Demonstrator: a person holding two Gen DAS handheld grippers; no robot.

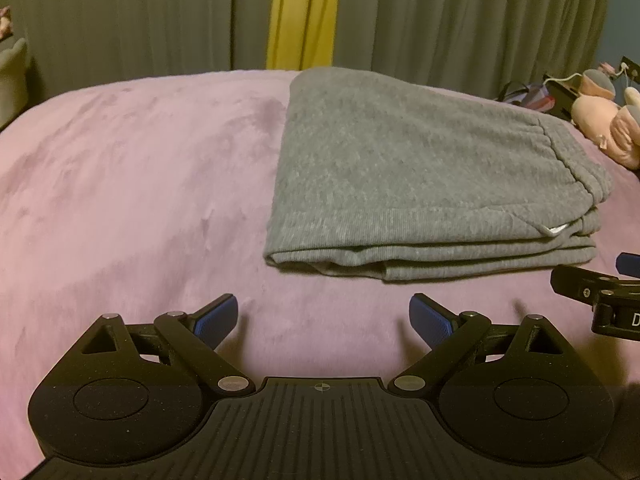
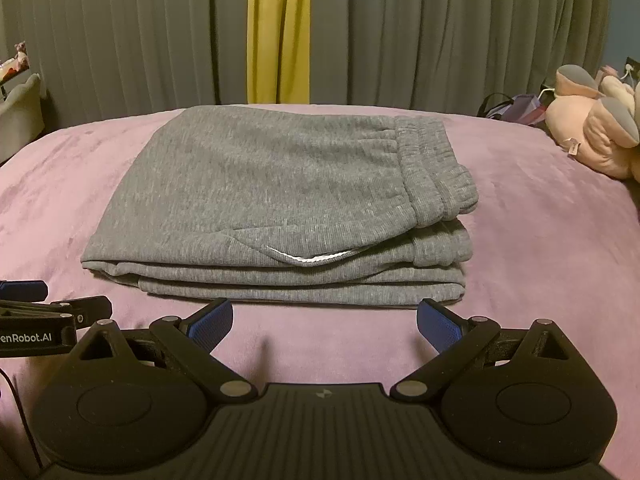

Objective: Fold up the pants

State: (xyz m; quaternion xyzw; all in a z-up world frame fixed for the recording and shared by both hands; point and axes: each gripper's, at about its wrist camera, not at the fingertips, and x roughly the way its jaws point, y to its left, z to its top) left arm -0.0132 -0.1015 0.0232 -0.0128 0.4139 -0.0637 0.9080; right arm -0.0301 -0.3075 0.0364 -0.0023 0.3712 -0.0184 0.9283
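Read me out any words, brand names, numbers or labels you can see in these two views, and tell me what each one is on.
"enRobot.AI": white print on the left gripper, cut off at the right wrist view's left edge.
"D": one white letter on the right gripper, cut off at the left wrist view's right edge.
Small tag on the pink plush toy: too small to read.
Grey pants: no text seen.

Bedroom: bed, curtains, plush toy
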